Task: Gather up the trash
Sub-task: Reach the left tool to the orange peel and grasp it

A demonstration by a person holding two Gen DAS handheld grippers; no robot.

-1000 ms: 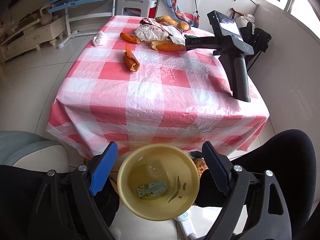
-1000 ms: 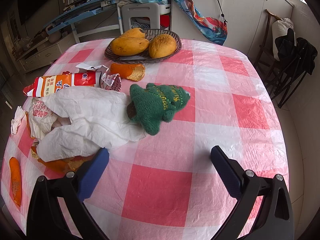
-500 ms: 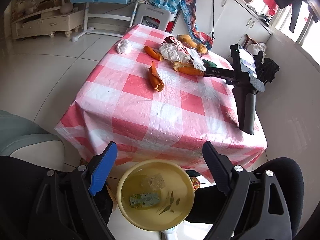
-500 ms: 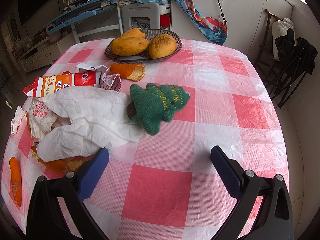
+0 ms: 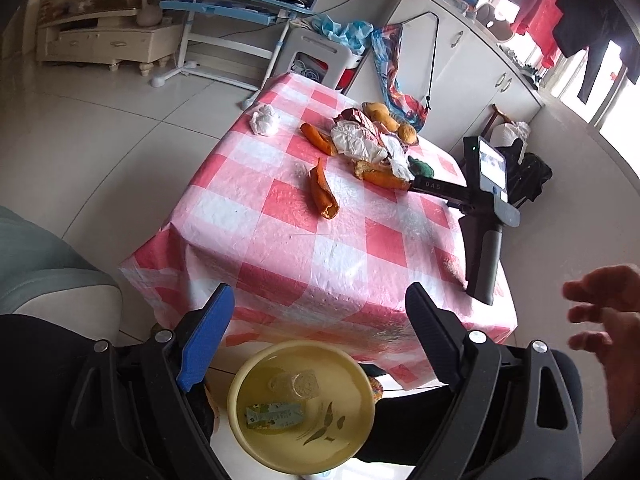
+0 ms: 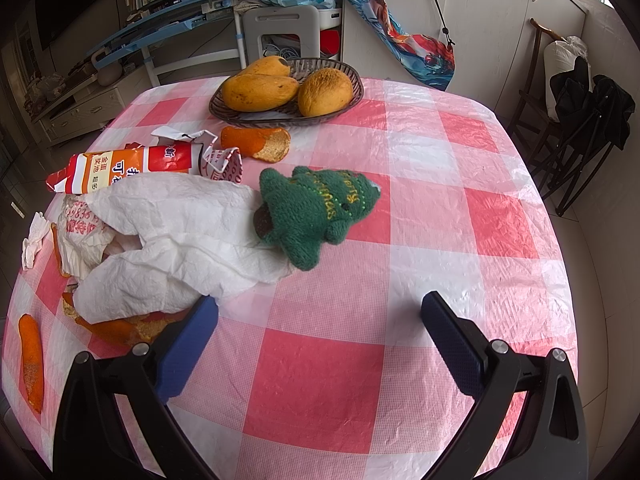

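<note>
Fingers spread wide on both: the left gripper (image 5: pixel 316 332) is hanging empty over the yellow bowl (image 5: pixel 301 406), seemingly the trash catcher, while the right gripper (image 6: pixel 320 320) is lying unheld on the checked tablecloth (image 6: pixel 440 216), facing the crumpled tissue (image 6: pixel 176 240) and orange peel (image 6: pixel 256 143).

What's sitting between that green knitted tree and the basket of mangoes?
In the right wrist view, an orange peel lies between the green knitted tree and the basket, close to the basket's front rim. Otherwise only bare checked tablecloth.
</note>
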